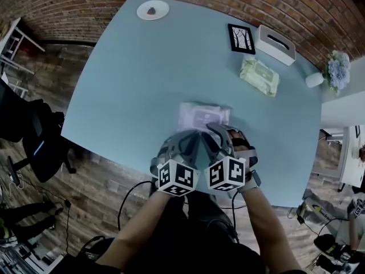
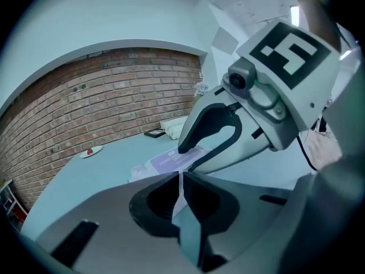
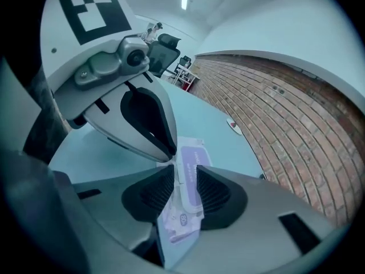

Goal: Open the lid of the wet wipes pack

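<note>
A lilac wet wipes pack (image 1: 203, 116) lies flat on the light blue table (image 1: 131, 90), its lid label facing up and lying flat. Both grippers hover side by side just in front of its near edge. My left gripper (image 2: 181, 178) is shut, with only a thin slit between its pads and nothing in it; the pack (image 2: 168, 160) lies beyond its tips. My right gripper (image 3: 185, 173) stands open, and the pack (image 3: 193, 153) shows through the gap without the pads pressing on it. In the head view the left gripper (image 1: 191, 140) and right gripper (image 1: 215, 130) nearly touch each other.
A green wipes pack (image 1: 259, 76), a white tissue box (image 1: 275, 44) and a small framed picture (image 1: 241, 38) sit at the far right. A plate (image 1: 153, 9) rests at the far edge, flowers (image 1: 336, 70) at the right corner. An office chair (image 1: 34, 136) stands left of the table.
</note>
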`<action>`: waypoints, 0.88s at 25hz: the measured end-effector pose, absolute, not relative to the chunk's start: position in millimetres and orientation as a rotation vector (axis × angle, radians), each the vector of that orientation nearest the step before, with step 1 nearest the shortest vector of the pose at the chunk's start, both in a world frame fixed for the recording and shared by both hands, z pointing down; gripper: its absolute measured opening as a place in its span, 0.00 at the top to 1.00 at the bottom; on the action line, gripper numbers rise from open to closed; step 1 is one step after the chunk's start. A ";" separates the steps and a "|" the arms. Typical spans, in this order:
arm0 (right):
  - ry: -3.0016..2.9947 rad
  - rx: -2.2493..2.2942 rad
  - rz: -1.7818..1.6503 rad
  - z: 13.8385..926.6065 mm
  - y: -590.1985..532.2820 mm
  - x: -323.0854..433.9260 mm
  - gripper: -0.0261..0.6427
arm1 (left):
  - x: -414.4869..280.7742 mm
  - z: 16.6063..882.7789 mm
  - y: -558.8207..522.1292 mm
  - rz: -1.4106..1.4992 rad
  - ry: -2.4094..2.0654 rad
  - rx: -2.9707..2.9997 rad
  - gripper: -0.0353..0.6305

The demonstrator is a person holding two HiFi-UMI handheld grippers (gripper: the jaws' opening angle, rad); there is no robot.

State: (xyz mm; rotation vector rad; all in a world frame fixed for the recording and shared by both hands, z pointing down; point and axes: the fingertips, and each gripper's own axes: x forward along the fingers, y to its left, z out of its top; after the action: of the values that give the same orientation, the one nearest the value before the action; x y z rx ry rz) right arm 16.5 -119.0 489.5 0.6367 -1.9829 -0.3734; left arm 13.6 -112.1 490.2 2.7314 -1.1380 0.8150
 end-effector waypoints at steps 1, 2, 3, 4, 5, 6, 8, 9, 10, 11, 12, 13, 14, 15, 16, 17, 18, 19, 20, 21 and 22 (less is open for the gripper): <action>-1.983 0.627 -0.356 489.4 -119.6 16.3 0.78 | 14.3 491.3 -112.3 0.817 -1.130 2.732 0.93; -1.987 0.620 -0.334 489.2 -120.2 16.3 0.78 | 14.7 492.3 -112.3 0.816 -1.126 2.733 0.93; -1.994 0.615 -0.310 489.0 -120.8 16.3 0.77 | 14.8 492.9 -112.3 0.814 -1.125 2.733 0.93; -1.999 0.610 -0.290 488.8 -121.3 16.4 0.77 | 14.8 493.1 -112.3 0.811 -1.125 2.733 0.93; -2.002 0.605 -0.278 488.4 -121.8 16.5 0.77 | 14.9 493.3 -112.4 0.807 -1.125 2.733 0.93; -2.002 0.601 -0.273 488.1 -122.1 16.7 0.77 | 15.0 493.3 -112.8 0.802 -1.126 2.734 0.93; -1.995 0.589 -0.281 488.6 -122.5 16.6 0.77 | 14.9 493.4 -113.4 0.798 -1.125 2.737 0.93; -1.986 0.578 -0.291 489.7 -122.5 16.2 0.77 | 14.9 493.7 -113.3 0.802 -1.124 2.742 0.93; -1.972 0.562 -0.305 491.1 -122.4 15.7 0.77 | 15.0 494.0 -113.0 0.810 -1.122 2.749 0.93; -1.952 0.541 -0.322 492.7 -122.1 15.0 0.77 | 15.3 494.4 -112.7 0.819 -1.122 2.755 0.93; -1.930 0.519 -0.341 494.2 -121.9 14.3 0.77 | 15.5 494.9 -112.6 0.826 -1.124 2.760 0.93; -1.913 0.498 -0.357 495.2 -121.7 13.7 0.77 | 15.5 495.3 -112.7 0.831 -1.127 2.761 0.93; -1.906 0.482 -0.365 495.7 -121.7 13.3 0.77 | 15.4 495.6 -112.9 0.834 -1.131 2.762 0.93; -1.910 0.472 -0.363 495.4 -121.7 13.0 0.77 | 15.2 495.7 -113.0 0.835 -1.134 2.761 0.93; -1.921 0.468 -0.356 494.3 -121.7 12.7 0.79 | 15.0 495.6 -113.0 0.833 -1.137 2.761 0.93; -1.932 0.465 -0.350 493.0 -121.5 12.3 0.82 | 14.7 495.4 -113.0 0.831 -1.139 2.761 0.93; -1.938 0.462 -0.350 491.7 -121.1 11.9 0.83 | 14.4 495.1 -113.0 0.831 -1.140 2.761 0.93; -1.938 0.458 -0.357 490.7 -120.7 11.3 0.84 | 14.0 494.7 -113.2 0.831 -1.140 2.762 0.93; -1.935 0.454 -0.366 489.9 -120.3 10.8 0.85 | 13.5 494.3 -113.5 0.832 -1.139 2.763 0.93; -1.933 0.451 -0.373 489.4 -120.0 10.4 0.85 | 13.1 494.0 -113.7 0.832 -1.139 2.762 0.93; -1.935 0.449 -0.372 489.0 -119.9 10.2 0.86 | 12.9 493.8 -113.9 0.830 -1.140 2.761 0.93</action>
State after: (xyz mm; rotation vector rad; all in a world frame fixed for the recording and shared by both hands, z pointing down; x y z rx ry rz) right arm 10.2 -119.9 489.0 0.4490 -1.9348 -0.3724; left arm 12.9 -113.9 493.8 2.7607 -1.1403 0.8298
